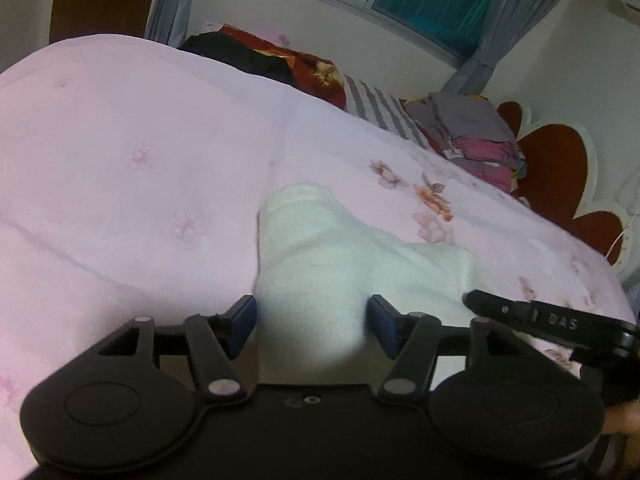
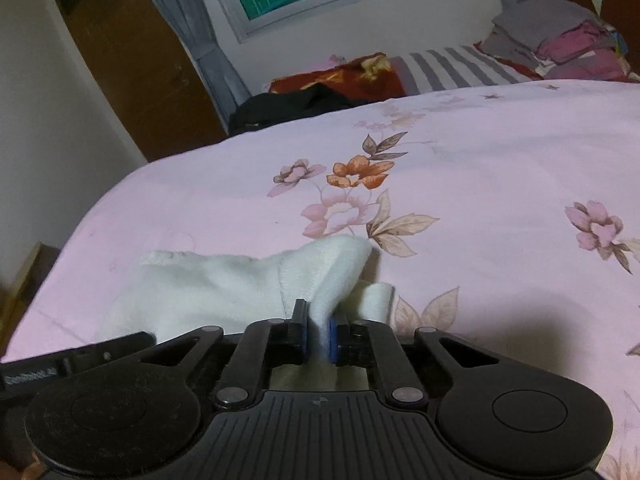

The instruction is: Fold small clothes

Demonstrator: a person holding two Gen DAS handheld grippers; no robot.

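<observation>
A small white fleecy garment lies on the pink flowered bedsheet. My left gripper is open, its blue pads on either side of the garment's near end, not closed on it. My right gripper is shut on a raised fold of the same white garment, which lifts its edge off the sheet. The right gripper also shows in the left wrist view at the garment's right edge. The left gripper's body shows at the lower left of the right wrist view.
A stack of folded clothes sits at the head of the bed by a red heart-shaped headboard. A black garment and a red pillow lie by the window wall. A brown wardrobe stands beyond the bed's left edge.
</observation>
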